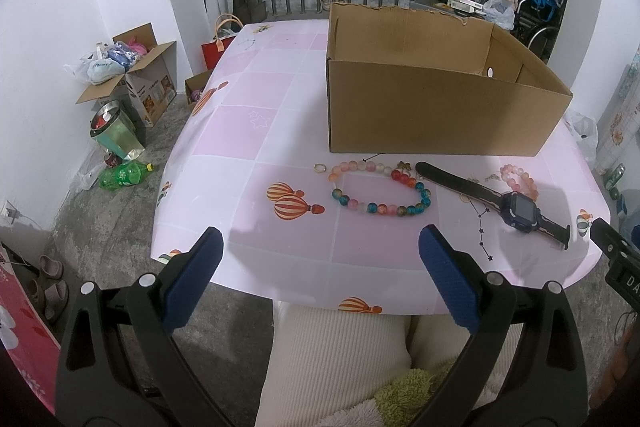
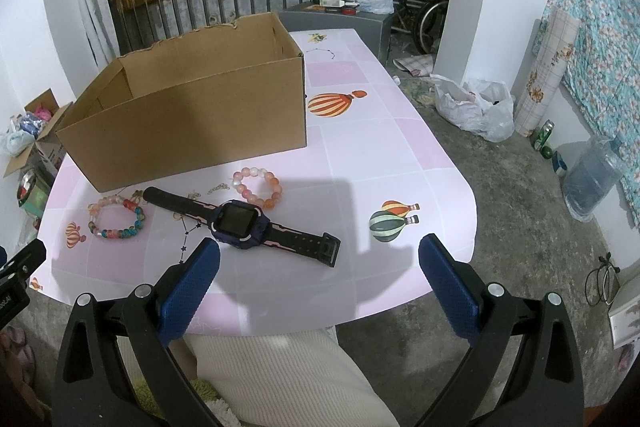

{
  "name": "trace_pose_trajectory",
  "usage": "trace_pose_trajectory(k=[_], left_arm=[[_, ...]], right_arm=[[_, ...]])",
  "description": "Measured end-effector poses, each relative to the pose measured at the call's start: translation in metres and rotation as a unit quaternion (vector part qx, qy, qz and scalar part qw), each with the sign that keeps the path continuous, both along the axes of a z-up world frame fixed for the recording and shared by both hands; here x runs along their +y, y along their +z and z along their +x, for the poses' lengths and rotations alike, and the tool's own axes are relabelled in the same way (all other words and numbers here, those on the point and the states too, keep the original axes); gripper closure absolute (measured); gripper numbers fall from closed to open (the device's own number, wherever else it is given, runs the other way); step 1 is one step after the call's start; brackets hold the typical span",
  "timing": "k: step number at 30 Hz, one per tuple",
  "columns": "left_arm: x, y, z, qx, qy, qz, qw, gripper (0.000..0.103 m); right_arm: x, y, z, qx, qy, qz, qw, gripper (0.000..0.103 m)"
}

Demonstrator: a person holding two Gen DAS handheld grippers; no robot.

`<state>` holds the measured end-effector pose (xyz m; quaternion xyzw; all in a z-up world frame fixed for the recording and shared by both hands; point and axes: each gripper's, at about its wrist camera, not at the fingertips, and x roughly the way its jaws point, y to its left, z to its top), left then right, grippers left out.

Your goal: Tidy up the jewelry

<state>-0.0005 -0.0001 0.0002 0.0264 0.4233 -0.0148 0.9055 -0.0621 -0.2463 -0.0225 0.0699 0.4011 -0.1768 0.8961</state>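
Observation:
An open cardboard box [image 1: 440,115] stands on the pink table [image 1: 248,131]; it also shows in the right wrist view [image 2: 192,123]. In front of it lie a multicoloured bead bracelet [image 1: 376,207] [image 2: 116,233], a small gold ring [image 1: 320,167], a pink bead bracelet [image 1: 520,179] [image 2: 260,187], a dark blue watch [image 1: 516,207] [image 2: 240,223] and small trinkets [image 2: 218,188]. My left gripper [image 1: 320,251] is open and empty above the table's near edge, short of the multicoloured bracelet. My right gripper [image 2: 320,259] is open and empty near the watch.
Cardboard boxes [image 1: 140,83], bags, a bin and bottles [image 1: 124,175] lie on the floor to the left. Plastic bags [image 2: 476,107] and a water jug [image 2: 592,179] lie to the right. A railing and a wheelchair [image 2: 424,7] stand behind the table. My lap is below the table's near edge.

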Motion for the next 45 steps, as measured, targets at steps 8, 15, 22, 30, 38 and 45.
trace_pose_trajectory(k=[8, 15, 22, 30, 38, 45], left_arm=[[0.000, 0.000, 0.000, 0.000, 0.000, 0.000, 1.0000, 0.008], [0.000, 0.000, 0.000, 0.000, 0.000, 0.000, 1.0000, 0.008], [0.000, 0.000, 0.000, 0.000, 0.000, 0.000, 1.0000, 0.008], [-0.007, 0.000, 0.001, 0.001, 0.001, 0.002, 1.0000, 0.008], [-0.012, -0.007, 0.011, 0.002, -0.017, 0.015, 0.9997, 0.008], [-0.017, -0.025, 0.027, 0.025, -0.028, 0.003, 0.9993, 0.008]], right_arm=[[0.000, 0.000, 0.001, 0.000, 0.000, 0.000, 1.000, 0.006], [0.000, 0.000, 0.001, 0.000, 0.000, 0.000, 1.000, 0.006], [0.000, 0.000, 0.002, 0.000, 0.000, 0.000, 1.000, 0.006], [-0.002, 0.000, 0.002, 0.000, 0.000, 0.001, 1.000, 0.006], [-0.009, -0.016, 0.015, 0.010, -0.006, 0.017, 1.000, 0.006], [-0.024, -0.039, 0.023, 0.018, -0.010, 0.052, 0.998, 0.006]])
